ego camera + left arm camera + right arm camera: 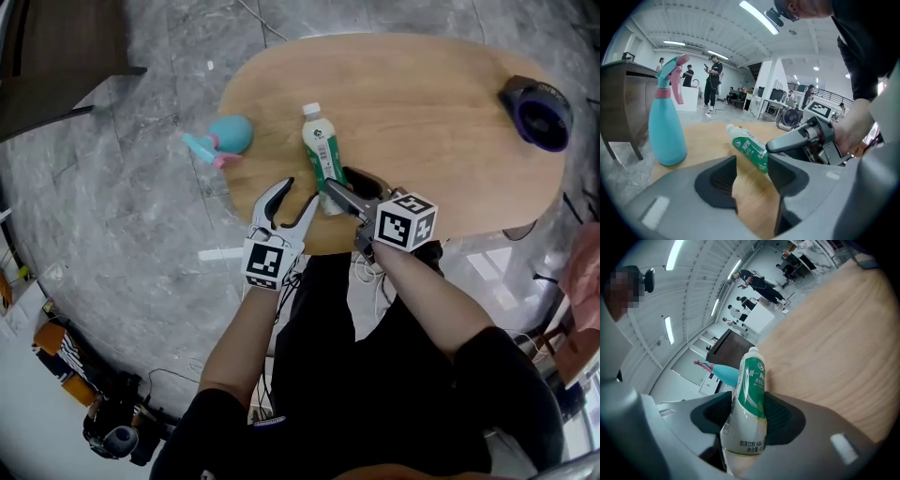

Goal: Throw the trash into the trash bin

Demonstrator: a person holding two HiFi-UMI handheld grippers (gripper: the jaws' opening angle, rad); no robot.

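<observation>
A clear plastic bottle (322,153) with a white cap and green label lies on the oval wooden table (431,103), cap pointing away from me. My right gripper (345,186) is shut on its near, lower end; in the right gripper view the pads press both sides of the bottle (751,394). My left gripper (298,195) hovers open just left of it at the table's front edge, with only bare wood between its jaws. From the left gripper view the bottle (750,149) lies just beyond the jaws, and the right gripper (806,138) reaches in from the right.
A teal spray bottle (228,136) with a pink trigger stands at the table's left edge, and it looms at the left as the spray bottle (667,124). A dark purple round object (539,112) sits at the table's far right. A dark cabinet (56,47) stands on the grey floor, upper left.
</observation>
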